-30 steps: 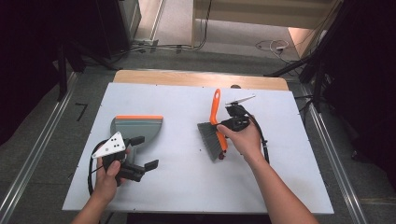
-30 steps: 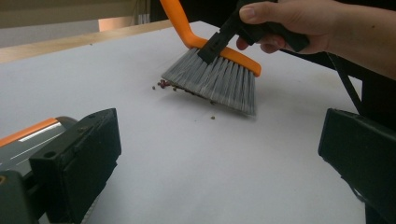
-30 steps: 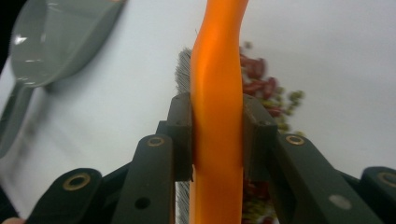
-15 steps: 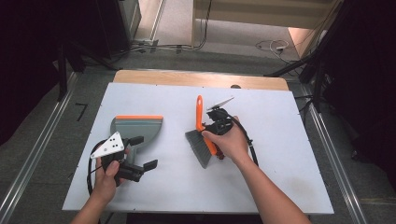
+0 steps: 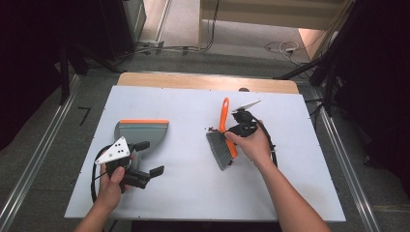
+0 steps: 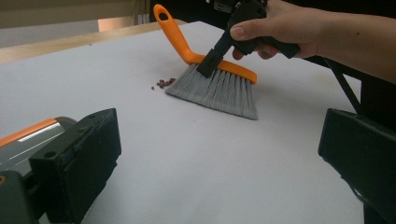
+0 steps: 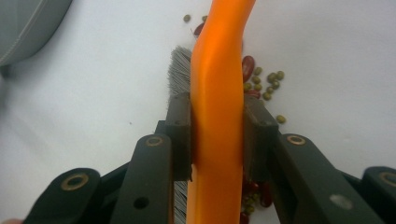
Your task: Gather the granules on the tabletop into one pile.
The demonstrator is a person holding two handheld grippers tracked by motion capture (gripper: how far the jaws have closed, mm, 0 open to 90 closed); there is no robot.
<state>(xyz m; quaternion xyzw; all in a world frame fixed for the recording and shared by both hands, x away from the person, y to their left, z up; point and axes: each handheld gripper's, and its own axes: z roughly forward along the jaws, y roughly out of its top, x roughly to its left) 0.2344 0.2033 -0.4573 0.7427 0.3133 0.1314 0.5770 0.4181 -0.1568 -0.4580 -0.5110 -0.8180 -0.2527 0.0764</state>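
A: Sweeping, I'd judge, is the step in hand. The small hand brush with the orange plastic handle and grey bristles (image 5: 223, 145) stands mid-table with its bristle tips on the white tabletop (image 5: 193, 193), and a little scatter of red and green beans (image 7: 261, 79) lies right at its bristle edge.

B: What has hold of it?

A: The right gripper (image 7: 217, 135). In the right gripper view its two black jaws are clamped on either side of the orange spine, so it grips the brush firmly. The person's right hand (image 5: 251, 145) wraps the gripper body.

B: And the other one?

A: The left gripper (image 5: 147, 159) sits low at the table's near left, jaws spread wide with nothing between them. Just beyond it lies the grey plastic dustpan with the orange lip (image 5: 141, 131), flat on the table, well apart from the beans.

B: So what does the next move call for?

A: My guess: the beans must travel across to the pan, so the brush should drag them leftward in short strokes with the bristles pressed down. The free gripper would likely need to close on the pan's handle and steady it, lip on the table, or the beans may slide under it.
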